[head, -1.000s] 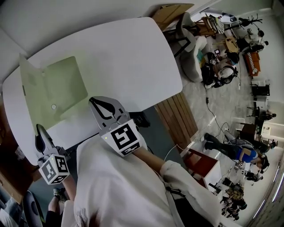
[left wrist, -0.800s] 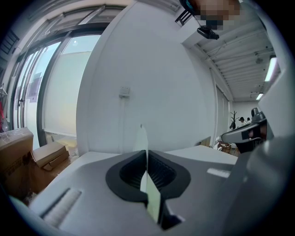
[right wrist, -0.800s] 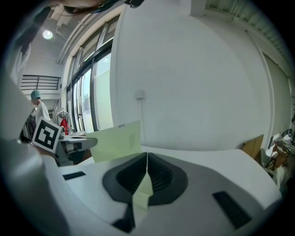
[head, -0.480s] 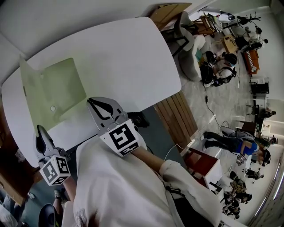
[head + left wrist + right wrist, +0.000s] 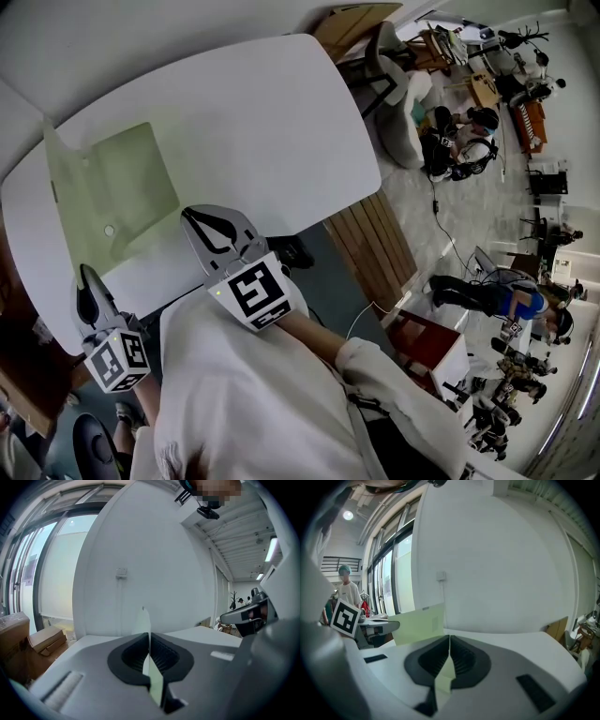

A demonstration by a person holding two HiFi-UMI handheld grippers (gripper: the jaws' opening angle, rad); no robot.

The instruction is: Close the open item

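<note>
A light green folder [image 5: 122,192] lies open on the white table [image 5: 262,122], its left flap [image 5: 58,183] standing upright. My left gripper [image 5: 84,271] is shut and empty at the table's near left edge, just short of the folder. My right gripper [image 5: 187,214] is also shut, its tips over the folder's near edge. In the left gripper view the upright flap [image 5: 144,620] shows edge-on beyond the closed left gripper [image 5: 150,637]. The right gripper view has the green flap [image 5: 419,623] behind the closed right gripper [image 5: 449,638].
A slatted wooden bench [image 5: 375,244] stands beside the table's right edge, with chairs [image 5: 403,103] beyond. People [image 5: 473,150] sit and stand in the room at right. Cardboard boxes [image 5: 28,639] lie on the floor left of the table.
</note>
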